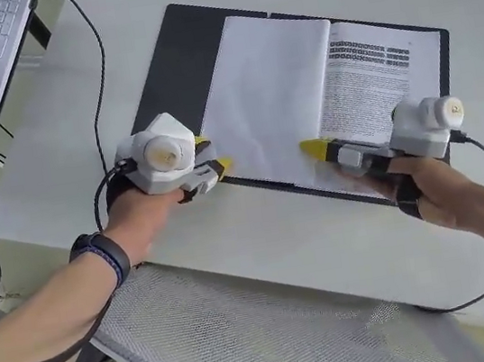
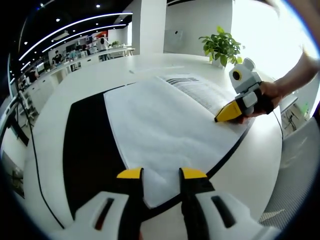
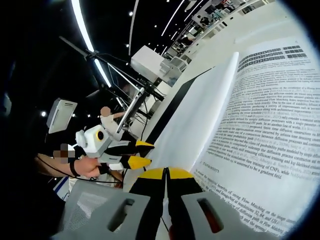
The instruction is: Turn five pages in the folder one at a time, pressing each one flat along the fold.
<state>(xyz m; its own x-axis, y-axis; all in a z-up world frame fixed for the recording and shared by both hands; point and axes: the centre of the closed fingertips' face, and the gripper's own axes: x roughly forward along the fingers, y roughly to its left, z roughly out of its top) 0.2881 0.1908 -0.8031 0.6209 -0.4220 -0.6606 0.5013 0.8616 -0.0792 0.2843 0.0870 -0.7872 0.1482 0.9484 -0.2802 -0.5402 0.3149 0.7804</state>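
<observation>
We see the black flat folder (image 1: 173, 73) lying open on the white table (image 1: 324, 241), with a blank white sheet (image 1: 261, 96) spread across its left half and a white page of printed text (image 1: 382, 78) on its right half. The white left gripper (image 1: 212, 153) sits at the blank sheet's near left corner, its yellow-tipped jaws parted by a clear gap and gripping nothing. The right gripper (image 1: 314, 147) has its yellow tips pressed together with nothing between them, and they rest on the paper at the near edge, just beside the fold.
</observation>
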